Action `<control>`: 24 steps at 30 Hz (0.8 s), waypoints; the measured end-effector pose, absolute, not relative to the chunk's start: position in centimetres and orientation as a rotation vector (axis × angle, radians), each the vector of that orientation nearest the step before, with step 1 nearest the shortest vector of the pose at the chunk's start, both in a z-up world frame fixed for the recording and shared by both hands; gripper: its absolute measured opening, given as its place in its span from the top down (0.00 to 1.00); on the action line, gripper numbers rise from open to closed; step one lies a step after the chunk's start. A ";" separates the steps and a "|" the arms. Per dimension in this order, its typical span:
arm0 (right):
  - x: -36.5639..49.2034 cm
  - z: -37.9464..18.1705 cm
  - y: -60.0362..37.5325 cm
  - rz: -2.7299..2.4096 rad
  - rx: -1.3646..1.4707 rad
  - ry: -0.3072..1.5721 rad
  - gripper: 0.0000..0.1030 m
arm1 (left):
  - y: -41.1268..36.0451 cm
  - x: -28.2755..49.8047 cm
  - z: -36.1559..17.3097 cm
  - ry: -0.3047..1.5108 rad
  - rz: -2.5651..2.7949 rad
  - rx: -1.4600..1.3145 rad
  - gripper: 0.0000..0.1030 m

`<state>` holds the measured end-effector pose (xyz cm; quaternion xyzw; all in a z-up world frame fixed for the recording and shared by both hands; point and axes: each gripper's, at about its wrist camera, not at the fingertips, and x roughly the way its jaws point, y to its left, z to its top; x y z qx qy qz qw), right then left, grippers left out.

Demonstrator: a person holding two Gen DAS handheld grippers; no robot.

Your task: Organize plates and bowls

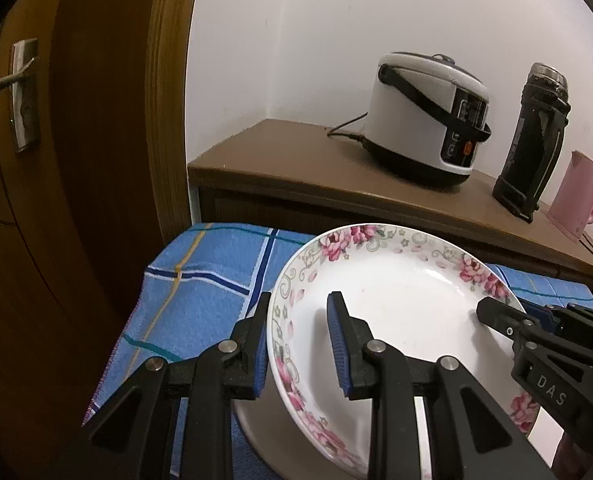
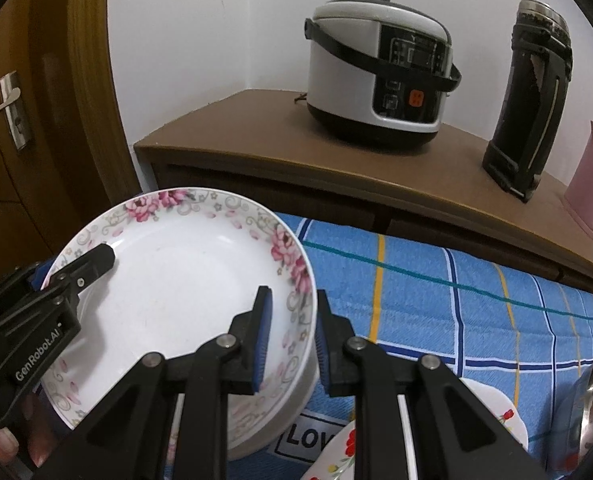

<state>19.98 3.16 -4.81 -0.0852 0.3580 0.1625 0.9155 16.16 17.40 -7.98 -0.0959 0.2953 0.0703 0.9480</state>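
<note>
- Door [image 1: 56, 200], far left, with a metal handle [image 2: 14, 110];
- My left gripper [image 1: 300, 344], clamped on the left rim of the flowered plate [image 1: 396, 300];
- The plate sits above a white stack on the blue checked cloth [image 2: 456, 300];
- My right gripper [image 2: 292, 340], clamped on its right rim;
- Rice cooker [image 2: 380, 68], flask [image 2: 528, 100], pink jug [image 1: 576, 196] on the brown cabinet [image 2: 256, 128] behind.

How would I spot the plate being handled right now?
Find the blue checked cloth below the wooden cabinet. At its left end sits a white plate rimmed with pink roses, gripped on both edges by black tongs; the nearby dishes carry red flowers instead.
</note>
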 end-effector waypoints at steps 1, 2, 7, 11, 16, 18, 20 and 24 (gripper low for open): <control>20.0 -4.8 3.2 0.335 -0.177 0.739 0.80 | 17.5 16.3 -8.1 0.609 0.142 -0.199 0.72; 20.1 -4.8 3.2 0.335 -0.178 0.742 0.80 | 17.5 16.3 -8.2 0.612 0.143 -0.199 0.72; 20.4 -4.8 3.5 0.333 -0.188 0.752 0.80 | 17.5 16.5 -8.5 0.630 0.145 -0.199 0.72; 20.5 -4.8 3.5 0.334 -0.192 0.757 0.80 | 17.5 16.6 -8.7 0.639 0.148 -0.197 0.72; 20.7 -4.9 3.6 0.331 -0.200 0.762 0.80 | 17.5 16.8 -8.9 0.651 0.152 -0.193 0.72; 20.8 -4.9 3.6 0.330 -0.201 0.766 0.80 | 17.4 16.9 -9.0 0.660 0.151 -0.193 0.72; 20.8 -5.0 3.6 0.330 -0.202 0.769 0.80 | 17.5 17.0 -9.1 0.664 0.147 -0.197 0.72; 20.9 -5.2 3.7 0.331 -0.205 0.777 0.80 | 17.6 17.1 -9.2 0.672 0.147 -0.201 0.72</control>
